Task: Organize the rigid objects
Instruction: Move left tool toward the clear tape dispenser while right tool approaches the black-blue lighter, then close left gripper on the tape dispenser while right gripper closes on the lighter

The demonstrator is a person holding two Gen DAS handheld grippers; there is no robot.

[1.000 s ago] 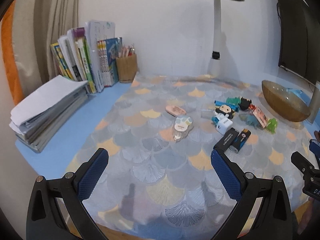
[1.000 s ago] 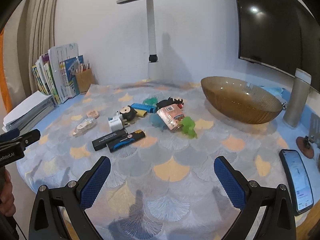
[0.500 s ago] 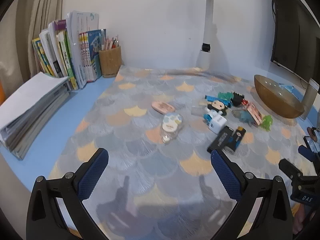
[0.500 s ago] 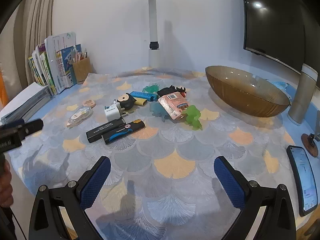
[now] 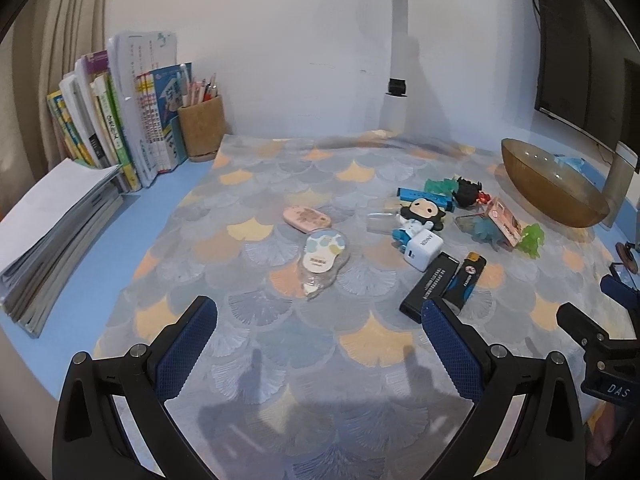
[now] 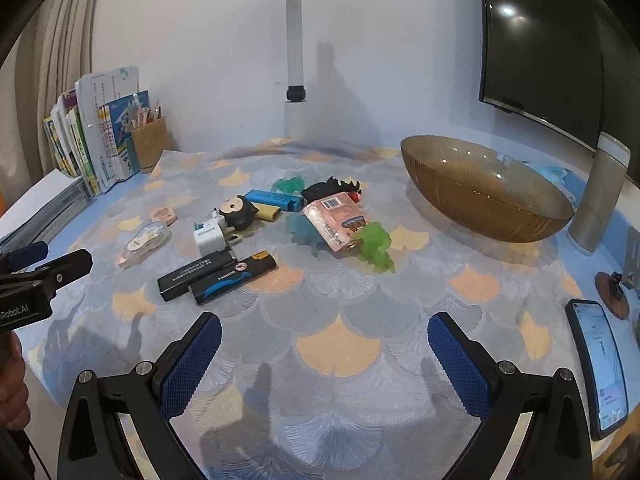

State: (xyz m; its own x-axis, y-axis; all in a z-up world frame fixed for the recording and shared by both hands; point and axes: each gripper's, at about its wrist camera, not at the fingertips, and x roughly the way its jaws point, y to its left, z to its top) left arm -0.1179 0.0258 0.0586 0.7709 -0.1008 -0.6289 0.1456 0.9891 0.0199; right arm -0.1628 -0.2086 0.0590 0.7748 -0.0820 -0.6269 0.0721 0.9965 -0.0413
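Small objects lie scattered mid-table: two black lighters (image 6: 216, 276), a white charger cube (image 6: 209, 237), a black-haired doll figure (image 6: 239, 211), a blue box (image 6: 274, 200), a pink card pack (image 6: 337, 218), green toys (image 6: 374, 246), a correction tape (image 5: 322, 258) and a pink case (image 5: 306, 218). An amber glass bowl (image 6: 486, 190) stands at the right. My left gripper (image 5: 318, 322) is open and empty above the near table edge. My right gripper (image 6: 324, 340) is open and empty, in front of the pile.
Books (image 5: 120, 132) and a pen cup (image 5: 200, 128) stand at the back left, with stacked papers (image 5: 52, 220) beside them. A lamp post (image 6: 295, 76) rises at the back. A phone (image 6: 598, 364), a steel bottle (image 6: 600, 196) and a monitor (image 6: 552, 40) are at the right.
Both grippers have moved forward over the table toward the objects. Both stay open and empty.
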